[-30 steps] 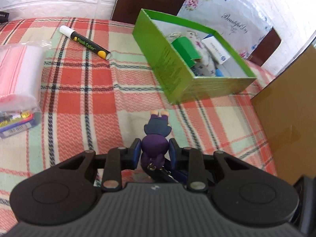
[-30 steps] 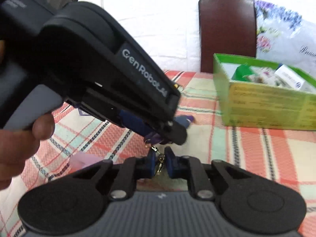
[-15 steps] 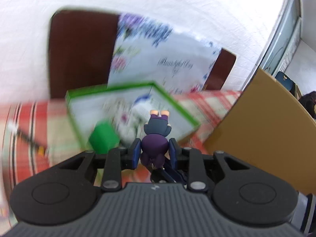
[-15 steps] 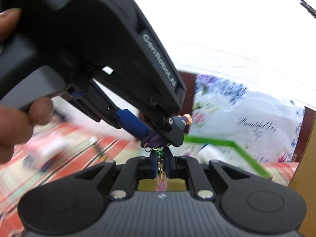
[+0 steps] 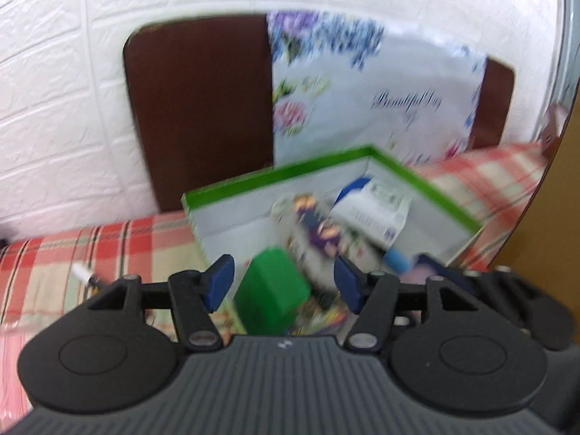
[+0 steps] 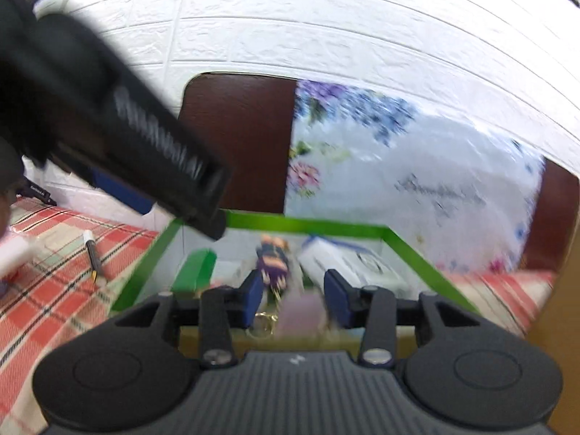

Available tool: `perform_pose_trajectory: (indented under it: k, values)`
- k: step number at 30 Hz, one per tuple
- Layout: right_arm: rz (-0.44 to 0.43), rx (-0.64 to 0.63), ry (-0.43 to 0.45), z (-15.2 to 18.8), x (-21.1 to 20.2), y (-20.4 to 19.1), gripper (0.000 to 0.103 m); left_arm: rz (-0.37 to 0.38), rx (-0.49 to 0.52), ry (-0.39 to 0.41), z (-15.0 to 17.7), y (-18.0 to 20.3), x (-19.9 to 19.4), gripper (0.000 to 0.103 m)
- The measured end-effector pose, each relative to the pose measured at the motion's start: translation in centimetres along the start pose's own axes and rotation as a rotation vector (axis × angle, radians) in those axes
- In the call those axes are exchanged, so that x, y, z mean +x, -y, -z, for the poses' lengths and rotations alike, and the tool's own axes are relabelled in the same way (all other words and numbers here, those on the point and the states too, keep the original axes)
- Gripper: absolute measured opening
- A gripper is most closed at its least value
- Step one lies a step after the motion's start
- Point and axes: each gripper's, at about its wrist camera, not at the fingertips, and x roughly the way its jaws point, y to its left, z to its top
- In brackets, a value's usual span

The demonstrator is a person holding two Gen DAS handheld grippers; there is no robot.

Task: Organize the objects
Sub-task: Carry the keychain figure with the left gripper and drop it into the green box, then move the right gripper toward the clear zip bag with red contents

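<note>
Keychain figure (image 6: 272,261), purple with a small metal ring on its near end, lies inside the green box (image 6: 311,223), apart from both grippers. In the left wrist view it is a blurred purple shape (image 5: 320,226) on the box floor beyond the fingers.

The left gripper (image 5: 283,282) hangs over the near end of the box with its blue-padded fingers (image 5: 217,282) opening; nothing is between them, only a green block (image 5: 270,291) lying in the box below. The right gripper (image 6: 293,299) points into the box from its near wall, and its fingers (image 6: 337,301) are opening too, with nothing pressed between the pads; the figure's ring shows just under the gap.

A white carton (image 6: 348,262) lies in the box to the right of the figure. The box stands on a table covered with a red checked cloth (image 6: 43,282). A marker pen (image 6: 92,255) lies on the cloth left of the box. Behind the box is a dark brown chair back (image 5: 199,108) with a flowered bag (image 5: 377,108) beside it, against a white brick-pattern wall (image 6: 326,18). Both views are blurred.
</note>
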Motion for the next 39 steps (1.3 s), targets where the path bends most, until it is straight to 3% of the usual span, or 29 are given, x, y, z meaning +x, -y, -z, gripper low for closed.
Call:
perform_pose_trajectory:
  k: [2, 9, 21, 23, 27, 33, 36, 37, 39]
  values:
    - [0.002, 0.086, -0.011, 0.6, -1.6, -0.2, 0.046, -0.028, 0.015, -0.002, 0.8, 0.0, -0.6, 0.063]
    - [-0.034, 0.238, -0.096, 2.3, -5.1, 2.7, 0.049, -0.076, 0.045, -0.003, 3.7, 0.5, -3.8, 0.063]
    - [-0.061, 0.280, -0.271, 7.2, -9.7, 2.4, 0.053, -0.102, 0.024, -0.053, 9.7, 0.2, -7.7, 0.064]
    - [-0.065, 0.315, -0.301, 8.0, -9.7, 2.5, 0.058, -0.110, 0.012, -0.061, 10.7, -0.2, -8.2, 0.070]
    - [-0.068, 0.277, -0.233, 9.0, -10.5, 1.7, 0.063, -0.141, -0.004, -0.069, 12.7, -0.8, -8.9, 0.075]
    - [-0.098, 0.328, -0.222, 9.2, -10.5, 2.5, 0.065, -0.178, -0.024, -0.112, 15.5, -2.2, -9.2, 0.075]
    - [-0.105, 0.312, -0.225, 9.1, -10.4, 2.2, 0.072, -0.186, -0.025, -0.140, 16.8, -3.0, -8.6, 0.076]
    - [-0.105, 0.306, -0.226, 9.1, -10.4, 2.1, 0.073, -0.184, -0.037, -0.160, 17.4, -3.3, -8.0, 0.077]
    - [-0.107, 0.299, -0.228, 9.0, -10.3, 2.0, 0.075, -0.179, -0.111, -0.127, 18.3, -4.4, -7.9, 0.089]
